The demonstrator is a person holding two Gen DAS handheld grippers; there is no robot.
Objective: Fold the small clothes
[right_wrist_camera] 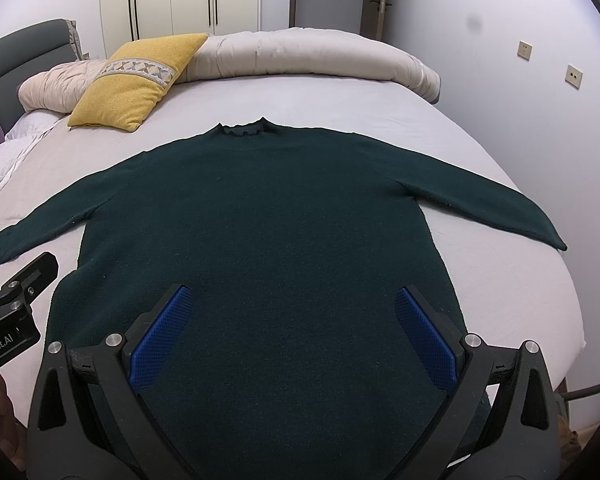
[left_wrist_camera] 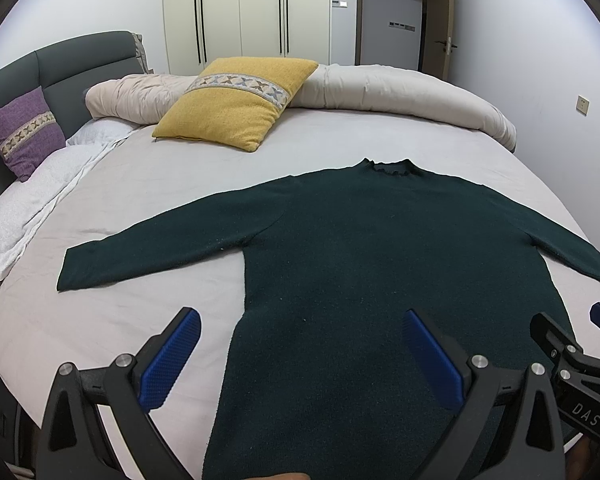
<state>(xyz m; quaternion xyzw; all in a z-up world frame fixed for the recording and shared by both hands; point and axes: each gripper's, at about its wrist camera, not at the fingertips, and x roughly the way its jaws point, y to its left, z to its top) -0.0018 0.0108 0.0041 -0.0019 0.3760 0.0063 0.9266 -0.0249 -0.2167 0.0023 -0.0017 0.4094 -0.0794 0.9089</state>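
A dark green sweater (right_wrist_camera: 260, 220) lies spread flat on the bed (left_wrist_camera: 340, 140), collar toward the rolled duvet (left_wrist_camera: 400, 88) and both sleeves stretched out to the sides — the starting layout for a fold, with no crease yet made. The left hand-held gripper (left_wrist_camera: 300, 356) hovers over the hem's left edge, its blue-padded fingers (left_wrist_camera: 172, 360) spread wide with nothing between them; one finger sits above bare sheet, the other above the knit. The right hand-held gripper (right_wrist_camera: 296, 336) hangs over the lower middle of the garment, likewise wide apart and empty. Neither appears to touch the fabric.

The step in hand looks like the approach before the first fold. The next move likely calls for each gripper to reach a sleeve (left_wrist_camera: 148, 248) or a side edge, pinch only the sweater's own layers without catching the sheet, and carry it inward across the body evenly so the knit does not bunch.

The hem nearest the cameras is cut off by the gripper frames in both views, so whether it lies straight cannot be told. The right cuff runs out of the left wrist view; the left cuff sits partly behind the other gripper in the right wrist view. A yellow cushion (right_wrist_camera: 136, 80) rests well clear, beyond the collar.
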